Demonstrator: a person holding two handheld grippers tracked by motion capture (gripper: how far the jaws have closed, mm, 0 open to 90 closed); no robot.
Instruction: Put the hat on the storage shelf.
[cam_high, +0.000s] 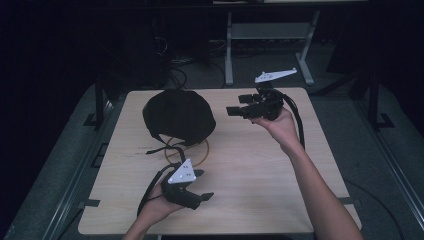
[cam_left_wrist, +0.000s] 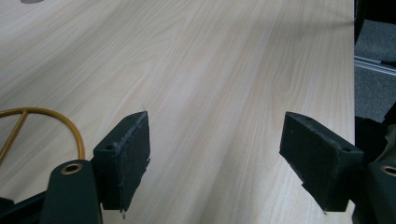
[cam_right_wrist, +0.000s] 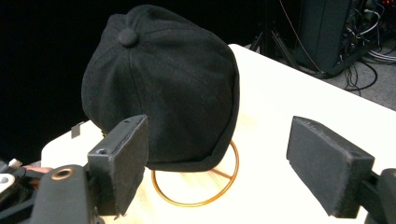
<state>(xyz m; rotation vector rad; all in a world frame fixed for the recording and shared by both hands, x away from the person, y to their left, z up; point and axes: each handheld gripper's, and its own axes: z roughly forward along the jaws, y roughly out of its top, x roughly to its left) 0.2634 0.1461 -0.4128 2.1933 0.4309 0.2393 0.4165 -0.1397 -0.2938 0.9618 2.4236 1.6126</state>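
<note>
Jaws on both grippers stand wide with nothing between the pads, as we read it. We have the right gripper (cam_high: 239, 112) held off the table at the far right, pointing left toward the black cap (cam_high: 178, 116); no earlier frame to compare, so we only say its jaws gape fully. From the right gripper view the cap (cam_right_wrist: 163, 88) sits straight ahead, beyond the fingertips, its lower left edge partly hidden behind the left pad (cam_right_wrist: 128, 158), while the right pad has bare table behind it. No contact: the pads are apart from the fabric. Cap rests on a gold wire stand (cam_right_wrist: 205, 186), a ring base with spokes, crown up, button on top, slightly tilted. In the high view the stand's ring (cam_high: 192, 152) pokes out from under the cap's near edge, with a dark strap lying beside it. Our left gripper (cam_high: 200, 185) is low at the near edge of the wooden table (cam_high: 260, 170), held in the left hand (cam_high: 155, 207), jaws pointing right and clear of everything. The left gripper view looks along bare table, with an arc of the gold ring (cam_left_wrist: 51, 126) at the left, outside the left pad. Cap sits well apart from that gripper, nearer the right one.
</note>
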